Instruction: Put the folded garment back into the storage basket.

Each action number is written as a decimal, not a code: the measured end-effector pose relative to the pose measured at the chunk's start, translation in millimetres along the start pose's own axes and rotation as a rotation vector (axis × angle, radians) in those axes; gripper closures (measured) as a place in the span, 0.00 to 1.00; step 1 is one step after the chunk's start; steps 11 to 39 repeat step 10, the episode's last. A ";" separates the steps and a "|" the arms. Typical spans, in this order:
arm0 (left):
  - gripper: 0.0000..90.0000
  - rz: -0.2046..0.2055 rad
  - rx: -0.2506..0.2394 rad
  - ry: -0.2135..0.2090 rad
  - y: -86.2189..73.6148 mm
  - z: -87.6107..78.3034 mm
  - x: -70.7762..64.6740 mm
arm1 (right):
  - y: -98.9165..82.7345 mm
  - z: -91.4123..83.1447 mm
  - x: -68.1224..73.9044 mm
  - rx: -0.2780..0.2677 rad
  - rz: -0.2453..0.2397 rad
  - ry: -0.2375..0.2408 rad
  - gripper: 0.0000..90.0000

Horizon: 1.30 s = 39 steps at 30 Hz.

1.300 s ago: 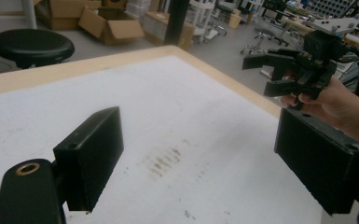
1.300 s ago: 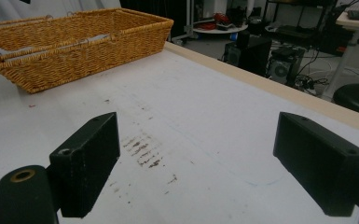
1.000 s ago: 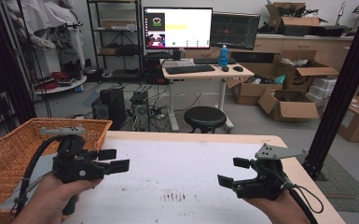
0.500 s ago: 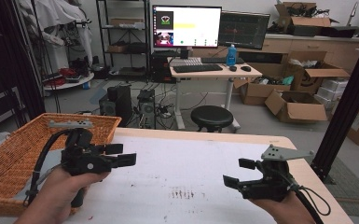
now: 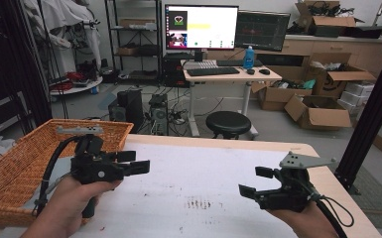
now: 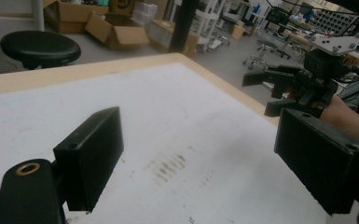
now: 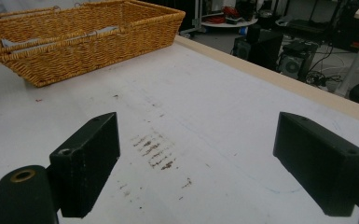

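Observation:
My left gripper (image 5: 135, 162) is held open above the white table top (image 5: 188, 168), just right of a wicker basket (image 5: 20, 168), pointing toward the table's middle. Its jaws stand wide apart with nothing between them in the left gripper view (image 6: 200, 154). My right gripper (image 5: 254, 181) hovers open over the table's right side, facing left toward the other one. It is also visible, open, in the left gripper view (image 6: 289, 86). In the right gripper view its own jaws (image 7: 200, 158) are spread over bare table, empty.
The wicker basket (image 7: 84, 32) sits on the table's left part, with a flat grey piece inside. Dark smudges (image 5: 198, 202) mark the table's middle. Beyond the far edge stand a black stool (image 5: 228, 121), a desk with monitors (image 5: 201, 27) and cardboard boxes (image 5: 317, 111).
My left gripper has shifted a little to the right, toward the table's middle. The right gripper has barely moved. Both stay open.

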State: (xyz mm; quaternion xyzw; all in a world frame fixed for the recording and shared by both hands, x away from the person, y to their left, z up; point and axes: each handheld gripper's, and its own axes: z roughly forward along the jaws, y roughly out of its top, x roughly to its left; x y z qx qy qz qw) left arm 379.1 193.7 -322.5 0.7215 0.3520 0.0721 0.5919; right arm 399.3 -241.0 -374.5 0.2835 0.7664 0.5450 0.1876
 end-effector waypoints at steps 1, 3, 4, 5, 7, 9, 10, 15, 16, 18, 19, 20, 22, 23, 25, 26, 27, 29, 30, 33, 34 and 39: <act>0.18 -0.001 -0.001 -0.002 -0.1 0.2 -0.1 | 0.0 0.0 0.2 0.000 0.000 0.001 0.16; 0.18 0.001 0.002 -0.004 -0.2 0.6 -0.7 | -0.4 0.4 0.7 0.002 -0.001 -0.001 0.16; 0.18 0.001 0.003 -0.006 -0.4 0.9 -1.4 | -0.6 0.5 1.1 0.002 0.001 0.000 0.16; 0.18 0.002 0.002 -0.008 -0.7 1.3 -2.2 | -0.8 0.6 1.4 0.001 -0.002 0.001 0.16; 0.18 0.003 0.004 -0.011 -1.3 1.8 -4.1 | -0.8 0.3 2.4 0.001 -0.003 0.000 0.16; 0.18 0.007 0.007 -0.014 -1.8 2.0 -5.9 | -0.5 -0.7 3.1 -0.001 -0.004 -0.002 0.16; 0.18 0.009 0.008 -0.013 -2.0 2.0 -6.8 | -0.3 -1.5 3.6 -0.004 -0.003 -0.003 0.16; 0.18 0.009 0.008 -0.013 -2.0 2.0 -6.8 | -0.3 -1.5 3.6 -0.004 -0.003 -0.003 0.16; 0.18 0.009 0.008 -0.013 -2.0 2.0 -6.8 | -0.3 -1.5 3.6 -0.004 -0.003 -0.003 0.16; 0.18 0.009 0.008 -0.013 -2.0 2.0 -6.8 | -0.3 -1.5 3.6 -0.004 -0.003 -0.003 0.16; 0.18 0.009 0.008 -0.013 -2.0 2.0 -6.8 | -0.3 -1.5 3.6 -0.004 -0.003 -0.003 0.16; 0.18 0.009 0.008 -0.013 -2.0 2.0 -6.8 | -0.3 -1.5 3.6 -0.004 -0.003 -0.003 0.16; 0.18 0.009 0.008 -0.013 -2.0 2.0 -6.8 | -0.3 -1.5 3.6 -0.004 -0.003 -0.003 0.16; 0.18 0.009 0.008 -0.013 -2.0 2.0 -6.8 | -0.3 -1.5 3.6 -0.004 -0.003 -0.003 0.16; 0.18 0.009 0.008 -0.013 -2.0 2.0 -6.8 | -0.3 -1.5 3.6 -0.004 -0.003 -0.003 0.16; 0.18 0.009 0.008 -0.013 -2.0 2.0 -6.8 | -0.3 -1.5 3.6 -0.004 -0.003 -0.003 0.16; 0.18 0.009 0.008 -0.013 -2.0 2.0 -6.8 | -0.3 -1.5 3.6 -0.004 -0.003 -0.003 0.16; 0.18 0.009 0.008 -0.013 -2.0 2.0 -6.8 | -0.3 -1.5 3.6 -0.004 -0.003 -0.003 0.16; 0.18 0.009 0.008 -0.013 -2.0 2.0 -6.8 | -0.3 -1.5 3.6 -0.004 -0.003 -0.003 0.16; 0.18 0.009 0.008 -0.013 -2.0 2.0 -6.8 | -0.3 -1.5 3.6 -0.004 -0.003 -0.003 0.16; 0.18 0.009 0.008 -0.013 -2.0 2.0 -6.8 | -0.3 -1.5 3.6 -0.004 -0.003 -0.003 0.16; 0.18 0.009 0.008 -0.013 -2.0 2.0 -6.8 | -0.3 -1.5 3.6 -0.004 -0.003 -0.003 0.16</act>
